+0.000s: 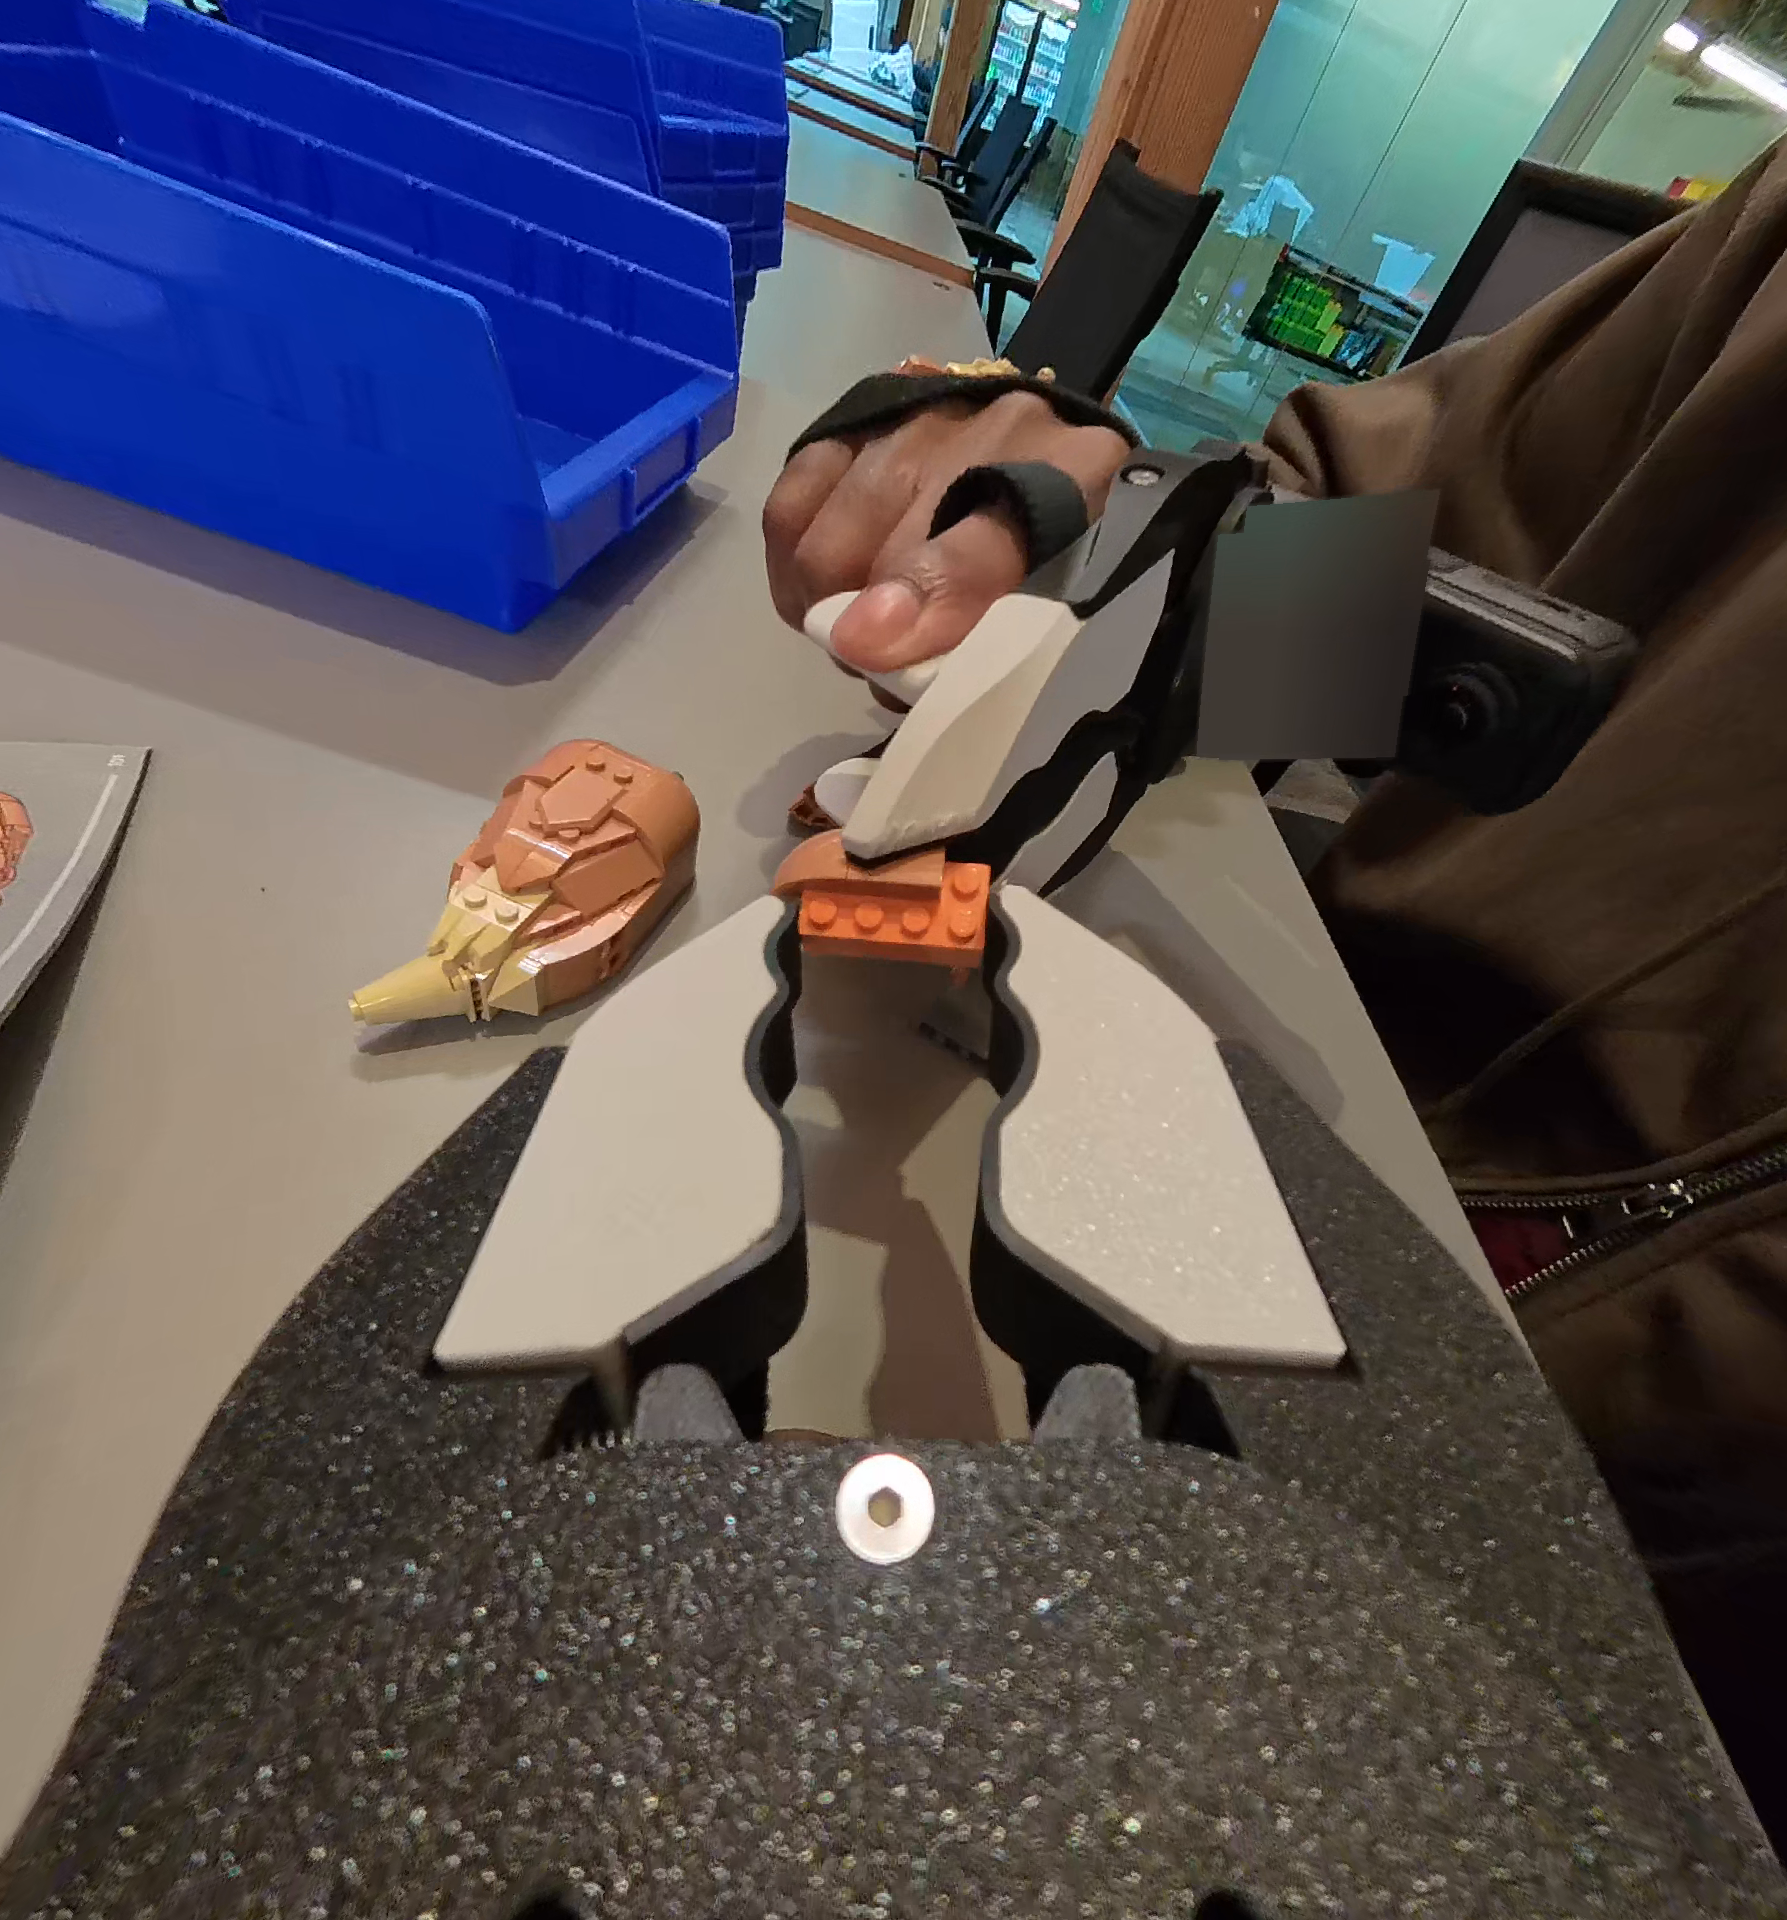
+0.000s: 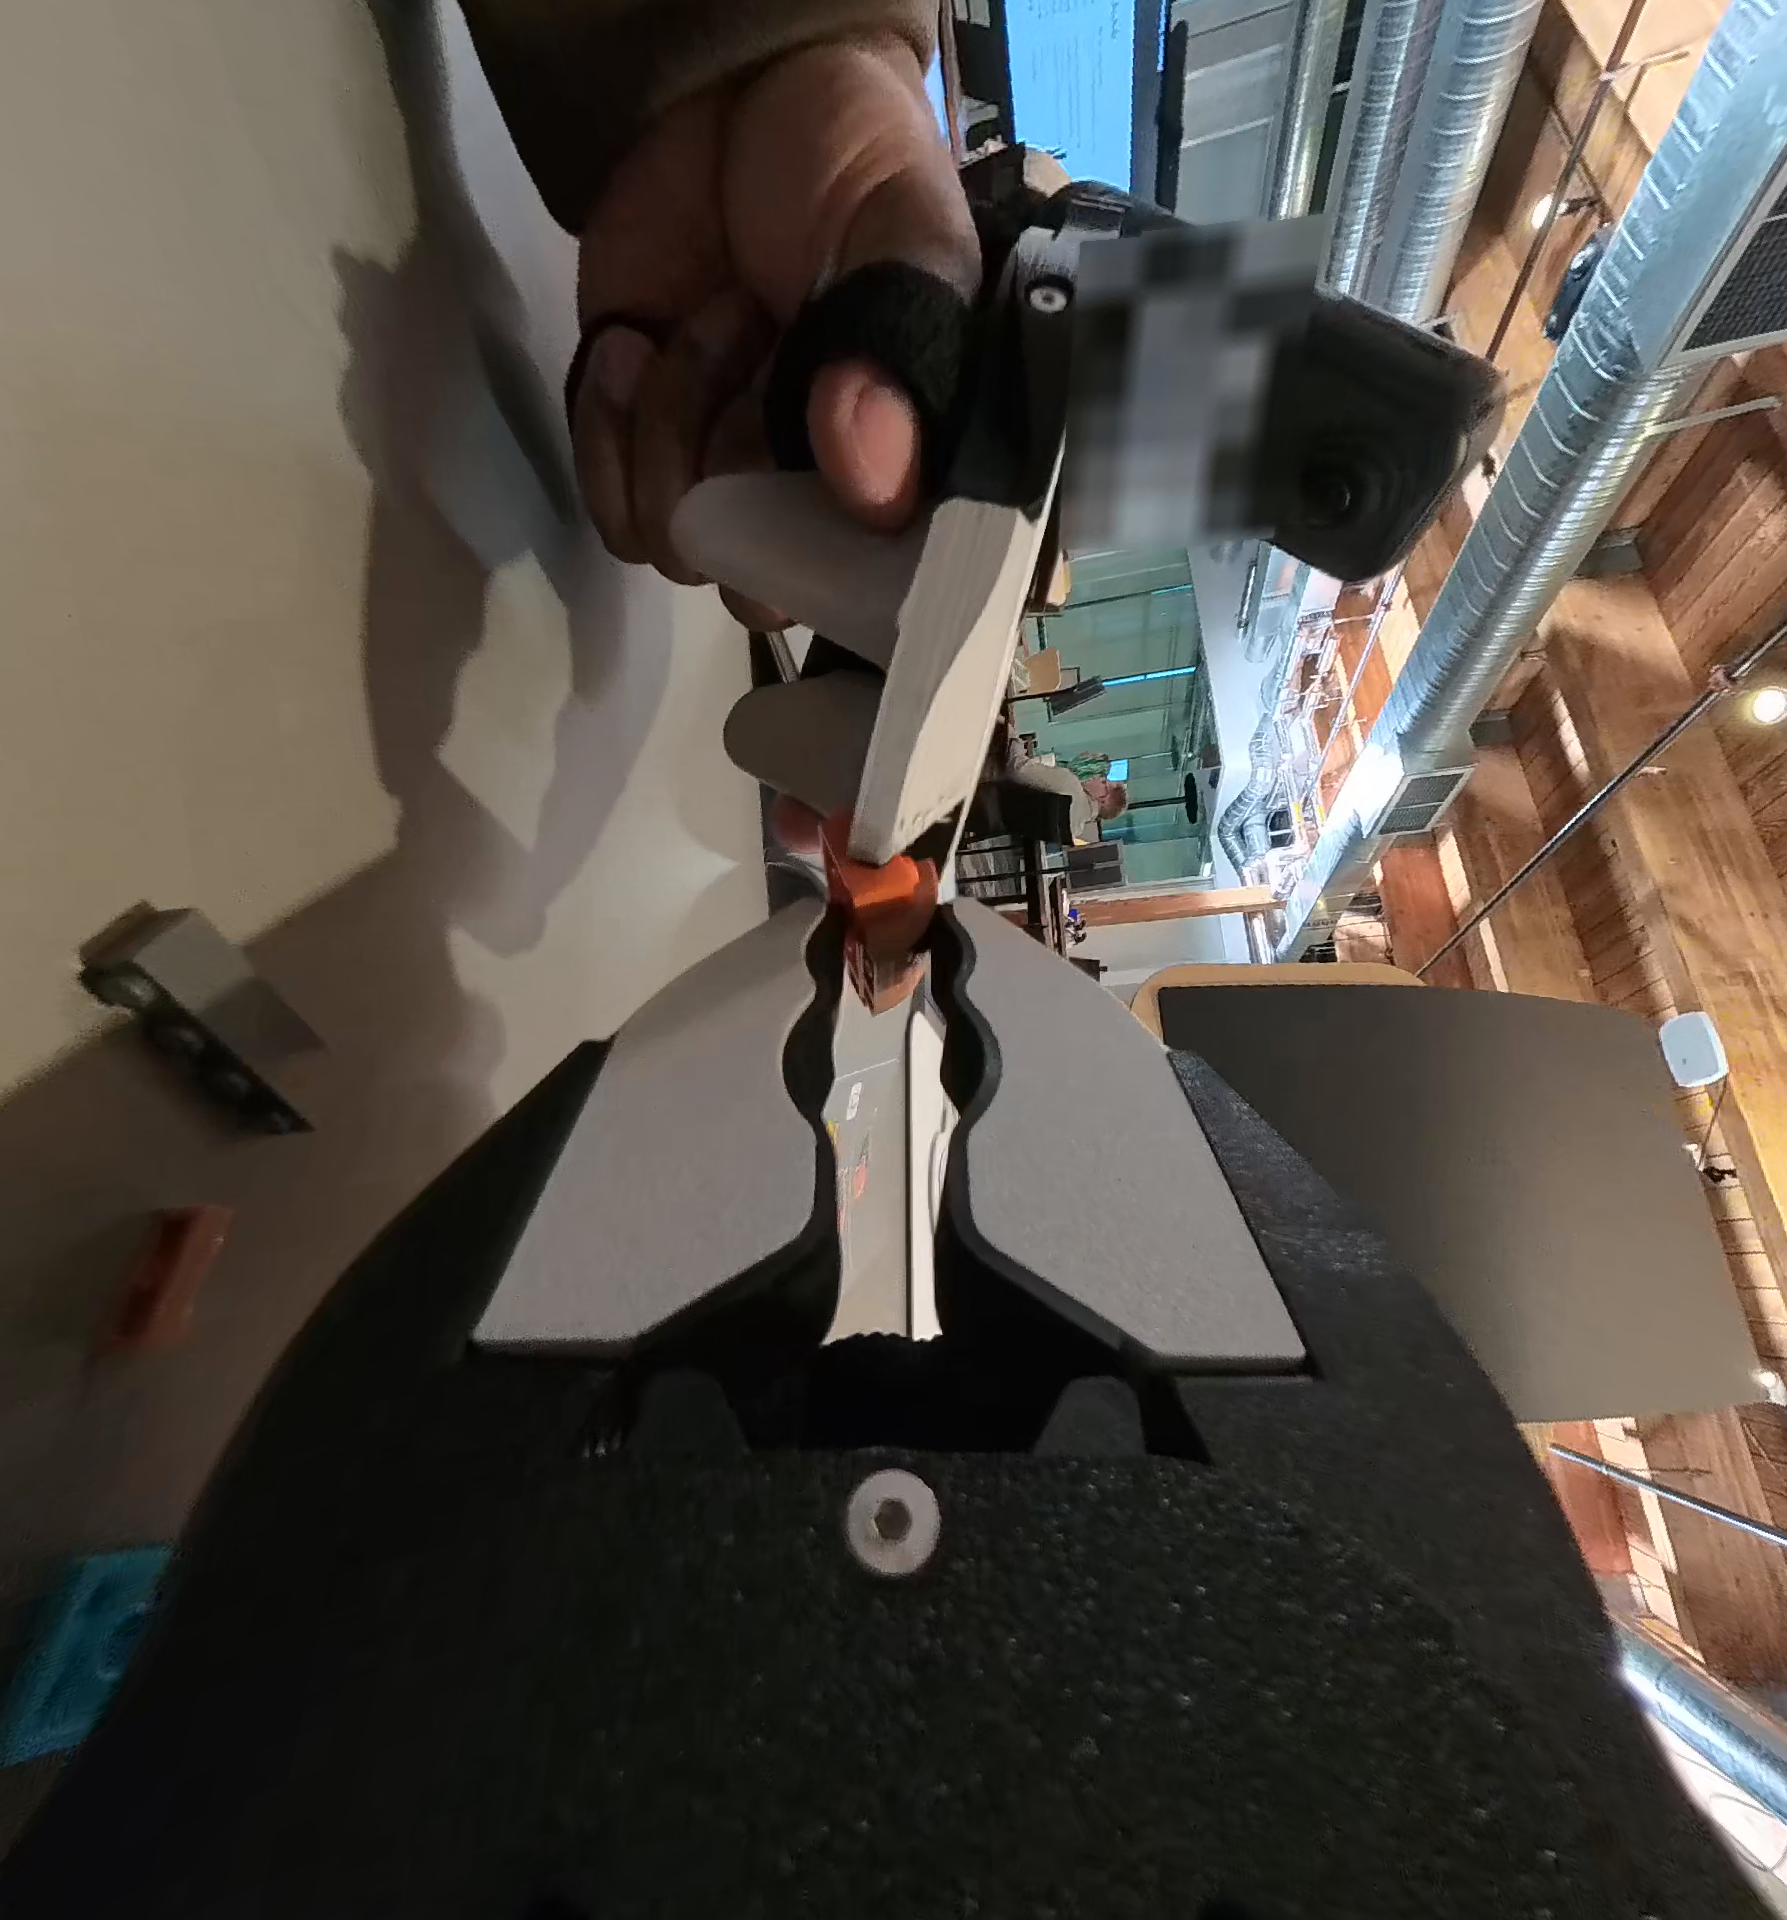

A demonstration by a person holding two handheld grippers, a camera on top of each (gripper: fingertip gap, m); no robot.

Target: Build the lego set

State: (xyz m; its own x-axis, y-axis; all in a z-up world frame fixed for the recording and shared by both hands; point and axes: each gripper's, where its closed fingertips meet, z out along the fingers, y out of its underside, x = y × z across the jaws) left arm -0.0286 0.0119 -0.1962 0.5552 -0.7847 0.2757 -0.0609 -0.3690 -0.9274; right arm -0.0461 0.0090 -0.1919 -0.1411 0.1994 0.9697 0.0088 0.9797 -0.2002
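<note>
Fingers of the left gripper (image 1: 894, 925) stand narrowly parted, their tips pinching the two ends of the orange studded plate (image 1: 894, 920), held above the table (image 1: 245, 1143). Right gripper (image 2: 884, 935) likewise narrowly parted. In the right wrist view its tips close on the same orange piece (image 2: 884, 894) from the opposite side; in the left wrist view its upper finger (image 1: 930, 769) presses down on a brown curved piece (image 1: 816, 862) seated on top of the plate. The lower finger of that gripper is mostly hidden behind the bricks, so the exact contact underneath cannot be told.

Room and edges: the near table edge (image 1: 1315, 935) runs just right of the held plate, with the person's brown sleeve (image 1: 1595, 623) directly beyond it. Left of the grippers the tabletop is open as far as the finished brown-and-tan sub-assembly (image 1: 556, 894), which lies on its side near the plate but apart from it. Farther left, the instruction booklet (image 1: 27, 894) lies flat at the frame edge. Blue storage bins (image 1: 349, 343) line the far side, well apart from the work point.

Right wrist view is rolled sideways. It shows three loose pieces on the table, all well clear of the fingers: a grey studded brick (image 2: 193, 1008), a blurred reddish-brown piece (image 2: 167, 1278), and a blurred teal piece (image 2: 78, 1652) at the frame edge. A person's hand (image 1: 930, 540) grips the right gripper's handle.
</note>
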